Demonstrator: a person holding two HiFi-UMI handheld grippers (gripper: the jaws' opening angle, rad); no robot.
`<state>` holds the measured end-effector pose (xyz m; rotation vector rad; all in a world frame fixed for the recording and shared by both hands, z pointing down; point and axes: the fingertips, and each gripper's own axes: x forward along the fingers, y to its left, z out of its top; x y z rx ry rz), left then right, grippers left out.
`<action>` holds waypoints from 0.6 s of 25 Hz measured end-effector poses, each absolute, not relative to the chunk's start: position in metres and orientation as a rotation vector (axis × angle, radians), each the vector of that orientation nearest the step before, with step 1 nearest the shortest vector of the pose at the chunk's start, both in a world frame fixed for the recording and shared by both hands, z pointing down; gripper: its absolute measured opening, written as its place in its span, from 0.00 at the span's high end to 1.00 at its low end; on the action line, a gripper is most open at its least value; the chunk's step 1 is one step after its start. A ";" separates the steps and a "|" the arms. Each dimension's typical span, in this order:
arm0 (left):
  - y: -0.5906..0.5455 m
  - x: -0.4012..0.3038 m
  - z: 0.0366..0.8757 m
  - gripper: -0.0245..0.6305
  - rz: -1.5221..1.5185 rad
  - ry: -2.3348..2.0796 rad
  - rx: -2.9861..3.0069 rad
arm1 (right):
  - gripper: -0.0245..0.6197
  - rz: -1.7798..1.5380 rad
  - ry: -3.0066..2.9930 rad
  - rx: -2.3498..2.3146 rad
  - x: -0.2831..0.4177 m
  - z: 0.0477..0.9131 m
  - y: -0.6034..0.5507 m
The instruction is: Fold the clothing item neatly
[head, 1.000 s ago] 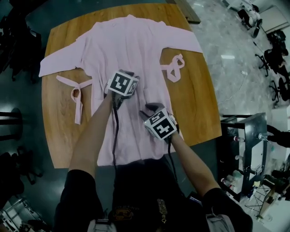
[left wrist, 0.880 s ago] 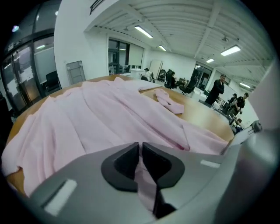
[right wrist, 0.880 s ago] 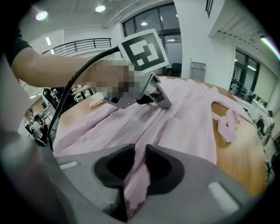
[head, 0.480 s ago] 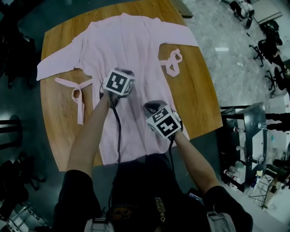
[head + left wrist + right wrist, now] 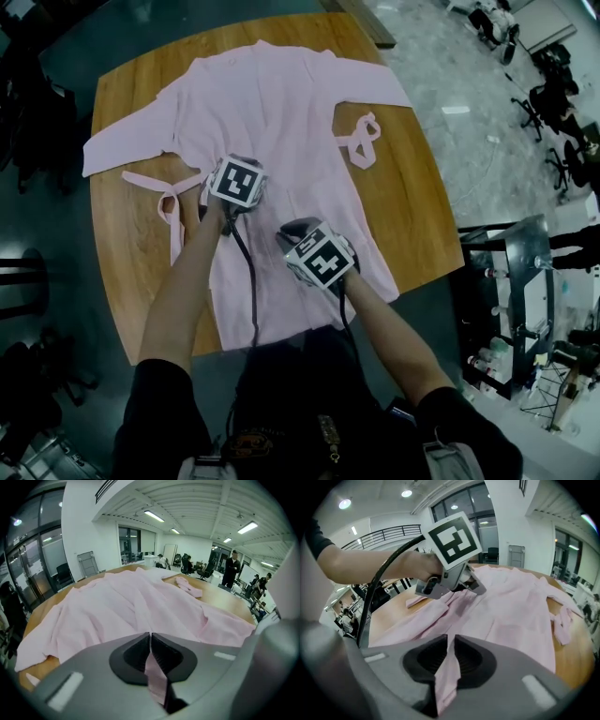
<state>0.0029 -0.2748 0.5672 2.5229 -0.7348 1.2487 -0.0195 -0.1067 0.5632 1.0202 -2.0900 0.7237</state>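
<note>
**A:** What are we handling?

**B:** A pale pink robe of thin woven cloth (image 5: 281,112). It's spread flat, with the collar far beyond the fingertips and the hem hanging off the near edge. I'd judge it light, limp and a little slippery. It will probably sag wherever it isn't carried, and it won't keep a crease unaided.

**A:** Which parts could stray?

**B:** The two sleeves (image 5: 122,141) reach out to either side. There are also two loose pink tie belts, one (image 5: 167,208) just left of the left fingers and one (image 5: 358,141) well to the right of both pairs. They'd likely trail when a panel is carried over.

**A:** And the hold?

**B:** The left gripper (image 5: 150,641) is clamped on a narrow ridge of the robe's front, with the fold trapped between its pads (image 5: 133,656). The right gripper (image 5: 449,644), nearer the hem, has just been closing its jaws, and they pinch a similar ridge. Two spaced pinches seem right to me, since one alone would let the cloth bunch.

**A:** Surroundings?

**B:** It's a big open office with glass walls (image 5: 33,569) and strip lights (image 5: 153,516), and the chairs (image 5: 553,112) and people (image 5: 230,569) are well away. Under the fingers is a rounded wooden table (image 5: 412,206) that looks smooth, so the cloth should slide.
</note>
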 end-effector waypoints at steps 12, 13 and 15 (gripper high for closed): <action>-0.262 -0.021 0.538 0.81 0.994 -0.814 2.511 | 0.81 0.718 -2.182 1.078 0.002 0.533 -0.090; -0.256 -0.026 0.532 0.82 0.977 -0.817 2.516 | 0.81 0.713 -2.176 1.114 0.010 0.528 -0.089; -0.246 -0.036 0.524 0.82 0.952 -0.816 2.521 | 0.81 0.703 -2.147 1.194 0.030 0.521 -0.088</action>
